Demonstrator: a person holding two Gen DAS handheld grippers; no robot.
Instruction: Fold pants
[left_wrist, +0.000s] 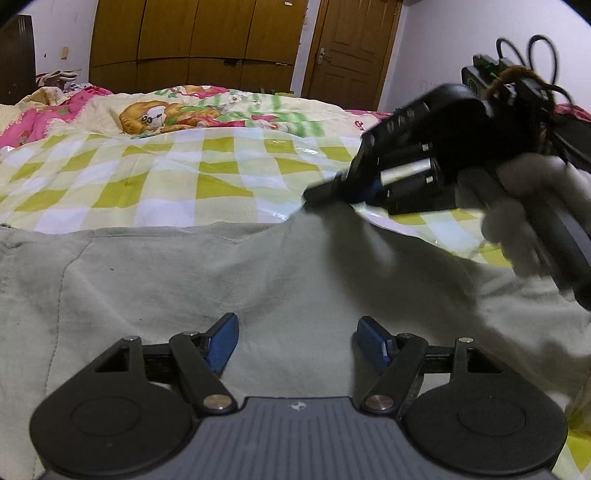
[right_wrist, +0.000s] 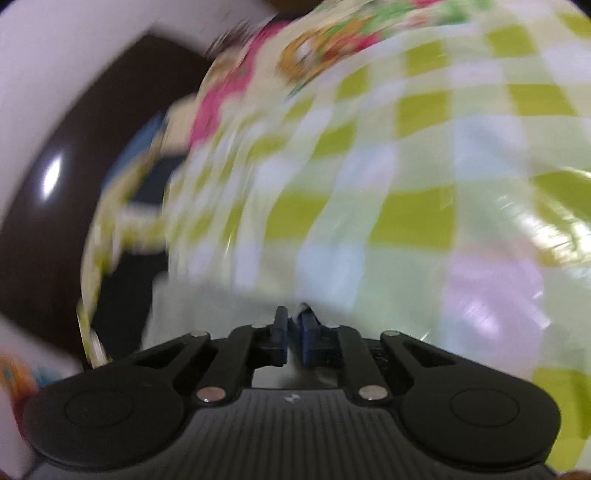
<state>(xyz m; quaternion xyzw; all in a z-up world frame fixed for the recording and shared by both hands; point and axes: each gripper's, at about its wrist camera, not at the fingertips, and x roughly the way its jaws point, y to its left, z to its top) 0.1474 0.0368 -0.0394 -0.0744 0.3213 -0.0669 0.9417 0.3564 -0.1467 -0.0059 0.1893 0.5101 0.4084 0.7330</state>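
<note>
Two grippers work a pair of grey-green pants (left_wrist: 207, 280) spread on a bed under a checked sheet (left_wrist: 147, 177). The left gripper (left_wrist: 295, 345) hovers low over the middle of the cloth with its blue fingers (left_wrist: 223, 341) spread wide and nothing between them; judged from its place, it waits either to pin the fabric or to take a second hold. The right gripper (right_wrist: 294, 338) has its jaws drawn almost together on a thin edge of pale cloth, so it is gripping the pants. In the left wrist view that gripper (left_wrist: 314, 194) has its tip at the far right edge of the garment, where the fabric rises to a peak; the cloth is lifted there, probably so that this side can be carried over the rest as a fold. A white-gloved hand (left_wrist: 528, 210) holds its handle.

The pants lie mostly flat in the near half of the left view, their far edge running across the sheet. Seams and a curved line of stitching show at the left. The cloth looks soft, thin and slightly creased, with a few small dark specks. The right wrist view is heavily blurred, so fine detail of the pinched edge cannot be told. A cartoon quilt (left_wrist: 207, 107) lies further back, before brown wardrobe doors (left_wrist: 195, 40).
</note>
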